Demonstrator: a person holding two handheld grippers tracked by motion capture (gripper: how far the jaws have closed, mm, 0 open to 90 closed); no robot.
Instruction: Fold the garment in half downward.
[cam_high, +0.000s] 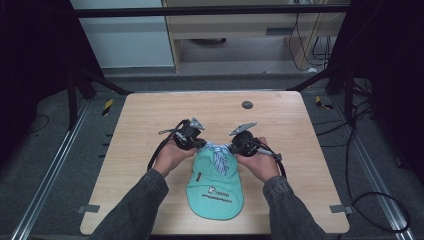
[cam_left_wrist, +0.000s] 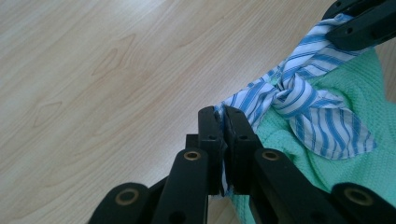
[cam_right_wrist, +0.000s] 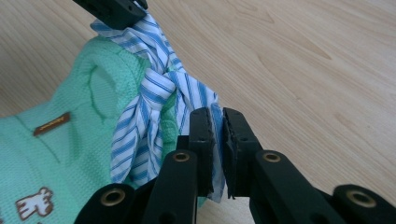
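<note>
Striped cotton collar (cam_left_wrist: 299, 100) pinched by both grippers, waffle-knit green garment (cam_high: 215, 187).

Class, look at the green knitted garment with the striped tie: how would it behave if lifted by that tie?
The green knitted garment would probably hang limp: it lies flat and creased. It looks light, being thin knit. The striped tie is knotted, so both grippers, clamped on its ends, would likely keep hold.
</note>
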